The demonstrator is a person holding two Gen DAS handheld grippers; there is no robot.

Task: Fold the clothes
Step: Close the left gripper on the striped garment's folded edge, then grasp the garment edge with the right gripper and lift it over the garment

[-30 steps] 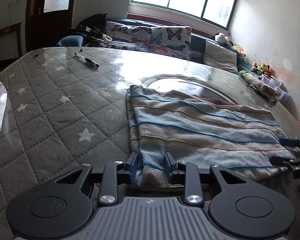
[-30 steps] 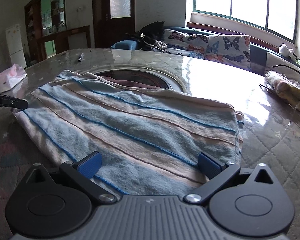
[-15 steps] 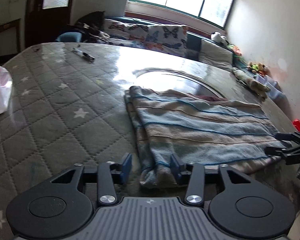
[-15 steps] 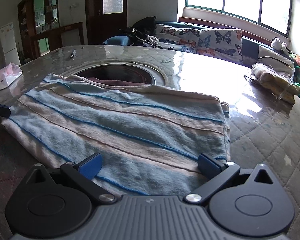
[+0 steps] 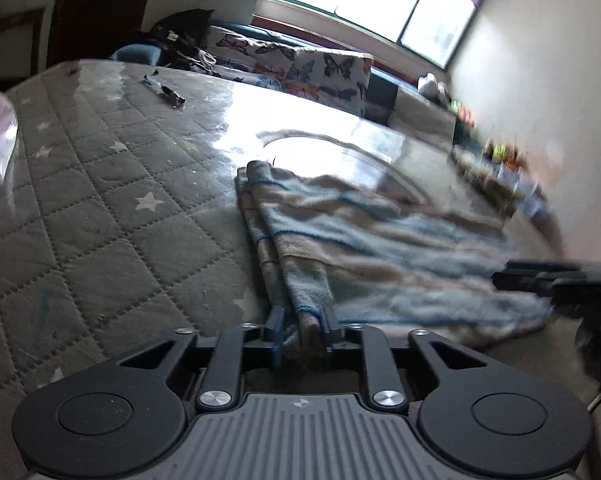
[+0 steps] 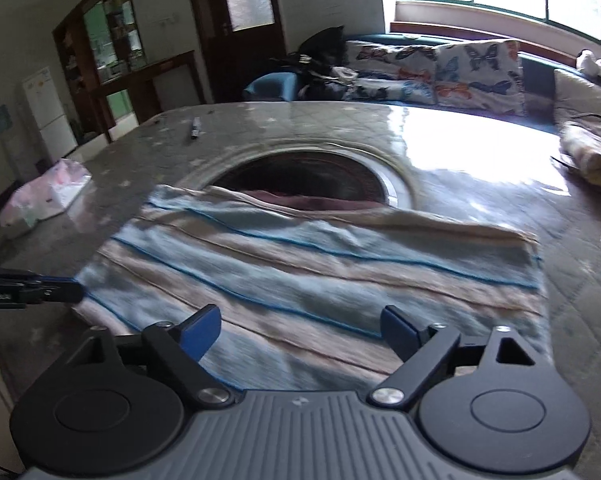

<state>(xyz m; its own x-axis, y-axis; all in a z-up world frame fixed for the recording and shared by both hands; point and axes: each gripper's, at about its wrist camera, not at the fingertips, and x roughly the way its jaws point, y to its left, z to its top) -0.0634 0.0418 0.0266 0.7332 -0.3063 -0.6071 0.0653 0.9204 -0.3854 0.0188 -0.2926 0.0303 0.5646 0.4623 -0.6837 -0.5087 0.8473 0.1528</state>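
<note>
Cloth was what you had between the fingers of your left gripper [image 5: 302,326]: its jaws were closing on the near left corner of the striped towel [image 5: 364,240], and the pads already pinched a bunched ridge of it. That folded towel, pale blue and beige with thin blue lines, lay flat on the quilted grey table cover [image 5: 100,208] with white stars, under a glossy clear sheet. Its far edge reached the rim of the round dark opening [image 6: 308,176] in the middle of the table, where a bit of reddish cloth showed just behind it.

Your right gripper [image 6: 300,330] stood over the near edge of the same towel, its blue-padded jaws wide apart but closing. The towel lay under and between them; the pads did not yet press on it. In the left wrist view that gripper appeared as a dark blurred shape at the towel's right corner.

Away from the towel you had a black pen [image 5: 166,90] near the far left of the table, a pale plastic-wrapped packet [image 6: 48,198] at the left edge, and butterfly-print cushions [image 6: 460,72] on the sofa beneath the window.
</note>
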